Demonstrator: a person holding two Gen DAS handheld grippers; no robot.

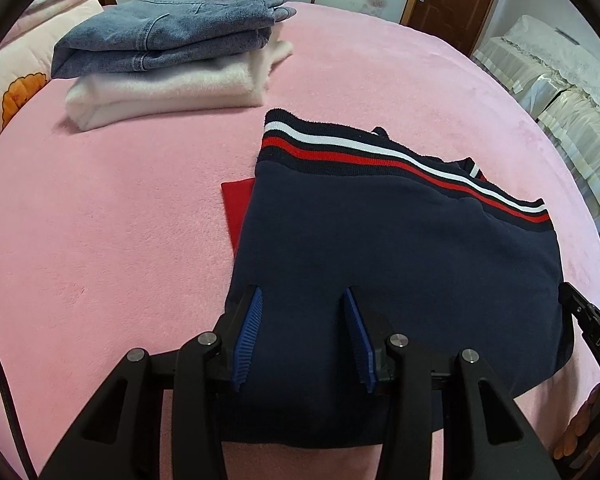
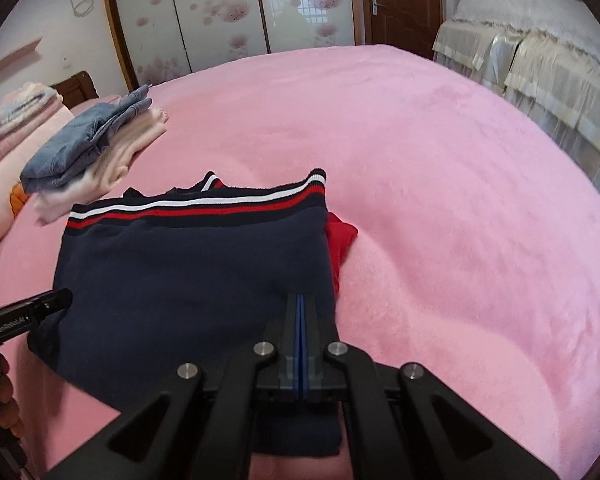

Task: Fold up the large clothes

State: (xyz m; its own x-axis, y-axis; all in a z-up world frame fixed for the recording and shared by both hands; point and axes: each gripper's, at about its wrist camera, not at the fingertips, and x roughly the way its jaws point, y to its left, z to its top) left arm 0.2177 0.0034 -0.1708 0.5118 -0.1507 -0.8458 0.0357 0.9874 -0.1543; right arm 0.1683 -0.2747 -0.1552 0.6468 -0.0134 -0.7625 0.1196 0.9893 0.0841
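Two hand-held grippers sit at the sweater's (image 1: 380, 248) lower-frame fold: left hand-held gripper (image 1: 303, 336) partly open astride it, right hand-held gripper (image 2: 300, 312) closed, seemingly empty. Thick, soft, limp knit; take both near corners.

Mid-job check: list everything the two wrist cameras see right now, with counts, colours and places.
sweater: 1, navy with red and white striped hem, folded, on the bed nearest the cameras; red parts stick out from under both its sides
jeans: 1, blue denim, folded, on top of the white garment
white garment: 1, fluffy, folded, far left of bed
bed cover: 1, pink, under everything
bedding: pink pile, left edge
door: 1, brown, far wall
left gripper: black, blue pads, jaws apart over sweater's near edge
right gripper: black, jaws shut, at sweater's right edge
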